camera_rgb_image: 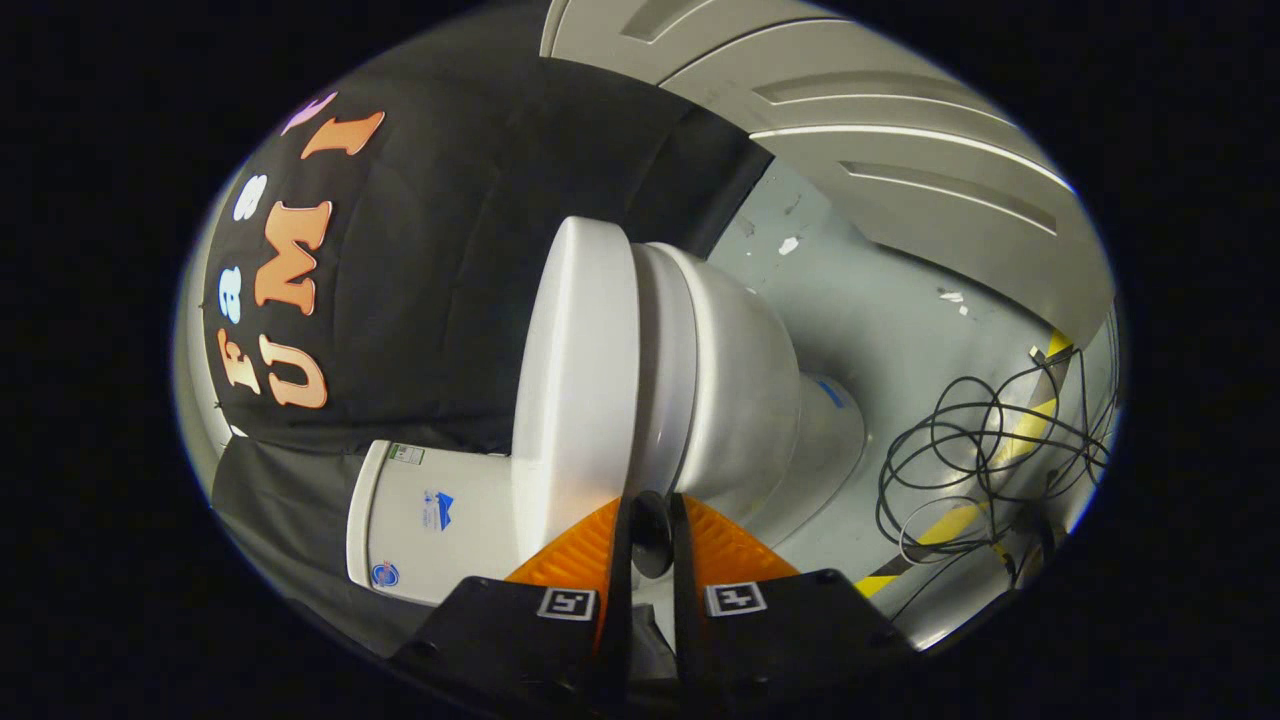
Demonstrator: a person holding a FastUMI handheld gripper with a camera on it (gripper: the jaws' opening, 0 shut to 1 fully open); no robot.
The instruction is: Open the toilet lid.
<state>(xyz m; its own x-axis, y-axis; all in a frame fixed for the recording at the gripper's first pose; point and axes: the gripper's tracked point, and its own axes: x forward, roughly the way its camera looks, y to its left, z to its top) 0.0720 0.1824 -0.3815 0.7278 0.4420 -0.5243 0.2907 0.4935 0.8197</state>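
A white toilet stands ahead of me, and it looks turned on its side because my view is rolled. Its lid (pixel 575 370) lies closed on the seat and bowl (pixel 730 380), and the tank (pixel 430 520) sits behind it against the black cloth wall. My gripper (pixel 651 540) is at the lid's front rim, right where lid and seat meet. The fingers stand almost together, with a narrow dark slit between them. I cannot tell whether they pinch the rim.
A tangle of black cables (pixel 985 455) lies on the grey floor beside the bowl, across a strip of yellow tape (pixel 960 520). White panelled doors (pixel 900 160) rise beyond the floor.
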